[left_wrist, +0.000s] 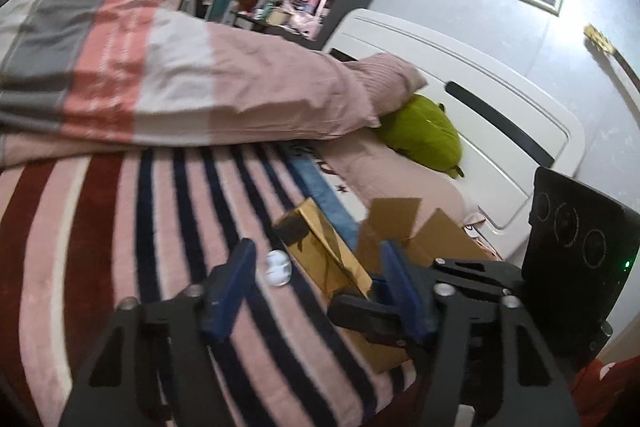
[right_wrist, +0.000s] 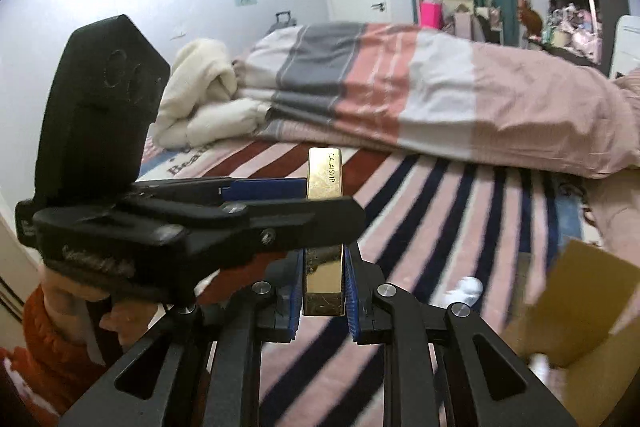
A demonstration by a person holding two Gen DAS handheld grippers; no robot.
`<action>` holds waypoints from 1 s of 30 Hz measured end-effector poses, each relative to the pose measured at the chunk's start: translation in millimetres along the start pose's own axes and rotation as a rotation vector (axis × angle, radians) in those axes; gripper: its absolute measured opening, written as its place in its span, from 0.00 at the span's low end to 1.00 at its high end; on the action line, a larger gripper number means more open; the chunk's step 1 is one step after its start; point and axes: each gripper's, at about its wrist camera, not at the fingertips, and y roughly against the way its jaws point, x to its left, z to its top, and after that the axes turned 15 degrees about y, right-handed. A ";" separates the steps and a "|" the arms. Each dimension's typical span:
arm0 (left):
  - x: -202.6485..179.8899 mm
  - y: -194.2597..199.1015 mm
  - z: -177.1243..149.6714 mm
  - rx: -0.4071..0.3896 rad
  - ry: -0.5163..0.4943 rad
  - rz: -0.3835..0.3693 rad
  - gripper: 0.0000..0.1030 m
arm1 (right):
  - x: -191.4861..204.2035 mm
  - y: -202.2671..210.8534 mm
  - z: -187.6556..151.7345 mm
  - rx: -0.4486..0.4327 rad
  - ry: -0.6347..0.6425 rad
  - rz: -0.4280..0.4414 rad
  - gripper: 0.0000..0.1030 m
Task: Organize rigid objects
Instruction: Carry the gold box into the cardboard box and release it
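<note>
Found plenty of open room on the striped blanket (left_wrist: 120,227) to the left and far side, hemmed in at the far edge by a folded striped duvet (left_wrist: 200,79). Met tighter quarters on the right, with an open cardboard box (left_wrist: 432,231), flaps up, just beside the work, and a white headboard (left_wrist: 480,107) and a green plush cushion (left_wrist: 420,131) beyond it. Noted a small white object (left_wrist: 278,267) lying on the blanket near the left side of the gold box (right_wrist: 324,183). Had that gold box clamped between the blue pads of the right gripper (right_wrist: 324,279), narrow and snug on both long sides, lifted clear of the blanket. Kept its long axis in line with the right fingers, pointing away toward the duvet, far end tipped slightly upward. Saw a slim rectangular bar shape, shiny and mirror-like, with small dark lettering along the top face near the far end. Held the left gripper (left_wrist: 316,245) wide apart, reaching in from the left across the box, one blue finger on either side of it; could not tell whether either finger touched it.
</note>
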 end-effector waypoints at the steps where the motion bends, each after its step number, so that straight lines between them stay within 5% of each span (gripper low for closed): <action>1: -10.0 -5.9 0.6 0.005 -0.015 -0.003 0.48 | -6.5 8.5 -3.7 -0.007 -0.007 -0.010 0.13; 5: -47.7 -38.6 2.5 0.068 -0.049 -0.083 0.32 | -40.4 42.0 -24.6 -0.021 -0.052 -0.066 0.13; 12: -105.8 -108.3 -7.1 0.191 -0.122 -0.114 0.32 | -94.8 73.8 -64.0 0.021 -0.145 -0.126 0.13; 23: -128.3 -162.5 -17.0 0.327 -0.149 -0.102 0.32 | -132.1 82.3 -96.7 0.124 -0.191 -0.133 0.13; 25: -129.8 -164.4 -19.2 0.331 -0.161 -0.082 0.38 | -132.0 80.9 -97.5 0.134 -0.180 -0.147 0.14; 27: -130.6 -162.0 -20.1 0.314 -0.175 -0.065 0.68 | -129.6 82.5 -98.0 0.148 -0.173 -0.167 0.20; 30: -131.1 -149.0 -17.1 0.277 -0.200 -0.053 0.79 | -128.2 87.2 -98.1 0.143 -0.169 -0.183 0.46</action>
